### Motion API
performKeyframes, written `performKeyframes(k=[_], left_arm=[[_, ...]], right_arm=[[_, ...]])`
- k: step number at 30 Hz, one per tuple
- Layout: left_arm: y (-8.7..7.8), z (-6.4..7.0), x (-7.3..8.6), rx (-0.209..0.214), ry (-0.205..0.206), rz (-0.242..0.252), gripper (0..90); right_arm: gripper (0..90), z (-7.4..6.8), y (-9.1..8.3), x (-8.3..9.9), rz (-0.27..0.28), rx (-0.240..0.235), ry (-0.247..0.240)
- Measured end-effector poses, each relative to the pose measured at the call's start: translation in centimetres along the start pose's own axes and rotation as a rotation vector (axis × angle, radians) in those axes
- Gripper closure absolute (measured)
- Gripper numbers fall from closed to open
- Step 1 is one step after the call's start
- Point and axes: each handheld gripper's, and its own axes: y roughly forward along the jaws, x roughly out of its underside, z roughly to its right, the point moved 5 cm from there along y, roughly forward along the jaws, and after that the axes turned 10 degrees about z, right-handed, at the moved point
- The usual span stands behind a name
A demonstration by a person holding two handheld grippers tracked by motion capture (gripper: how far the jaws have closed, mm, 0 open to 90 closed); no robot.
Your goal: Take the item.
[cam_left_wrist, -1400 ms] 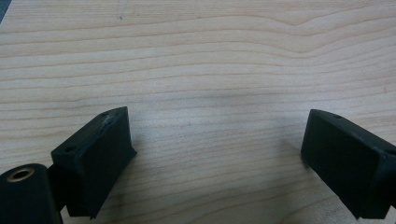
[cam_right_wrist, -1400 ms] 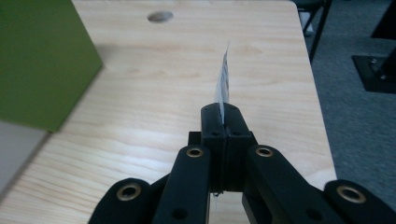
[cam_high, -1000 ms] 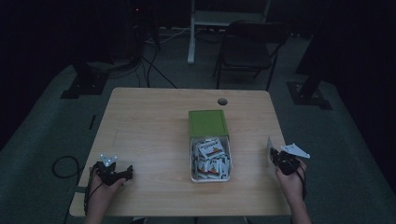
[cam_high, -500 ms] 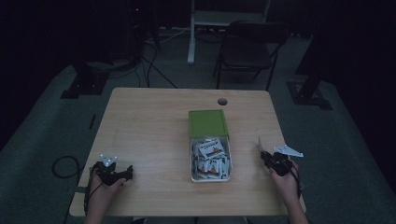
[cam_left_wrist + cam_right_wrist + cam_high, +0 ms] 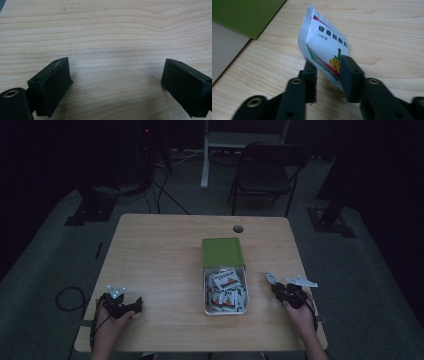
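sachet (image 5: 324,47): flat glossy foil, crimped edge, upright betw. right tool (image 5: 327,75) jaws, pinched, above table (image 5: 387,32), right of box (image 5: 224,280).
left tool (image 5: 115,82): jaws spread wide, over bare wood grain.

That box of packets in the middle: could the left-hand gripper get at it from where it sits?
Probably yes. The left gripper rests open and holds nothing, and bare table lies between it and the box, whose top is open.

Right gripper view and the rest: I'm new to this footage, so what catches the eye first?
A silver-edged white sachet with red print and yellow flowers, clamped in the right gripper above the pale wooden table. Mid-table sits a clear box of sachets with its green lid behind; the left gripper rests open.
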Motion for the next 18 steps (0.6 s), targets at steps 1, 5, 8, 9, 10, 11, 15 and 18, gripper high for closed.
performKeyframes(k=[1, 5, 8, 9, 10, 11, 15, 18], left_arm=[[0.0, 0.0, 0.0, 0.0, 0.0, 0.0, 9.0], [0.0, 0.0, 0.0, 0.0, 0.0, 0.0, 9.0], [0.0, 0.0, 0.0, 0.0, 0.0, 0.0, 9.0], [0.0, 0.0, 0.0, 0.0, 0.0, 0.0, 9.0], [0.0, 0.0, 0.0, 0.0, 0.0, 0.0, 9.0], [0.0, 0.0, 0.0, 0.0, 0.0, 0.0, 9.0], [0.0, 0.0, 0.0, 0.0, 0.0, 0.0, 9.0], [0.0, 0.0, 0.0, 0.0, 0.0, 0.0, 9.0]], right_arm=[[63.0, 0.0, 0.0, 0.0, -0.001, -0.006, 0.005], [52.6, 0.1, 0.1, 0.0, 0.001, -0.026, 0.006], [46.9, -0.1, 0.1, 0.0, 0.004, -0.052, 0.004], [44.6, -0.1, 0.1, 0.0, 0.005, -0.058, -0.001], [43.5, -0.2, 0.1, 0.0, 0.007, -0.068, 0.0], [42.6, -0.3, 0.1, -0.1, 0.014, -0.075, 0.004], [37.6, -0.8, -0.2, -0.4, 0.039, -0.116, 0.017], [31.0, -1.2, -0.3, -0.8, 0.058, -0.147, 0.022]])
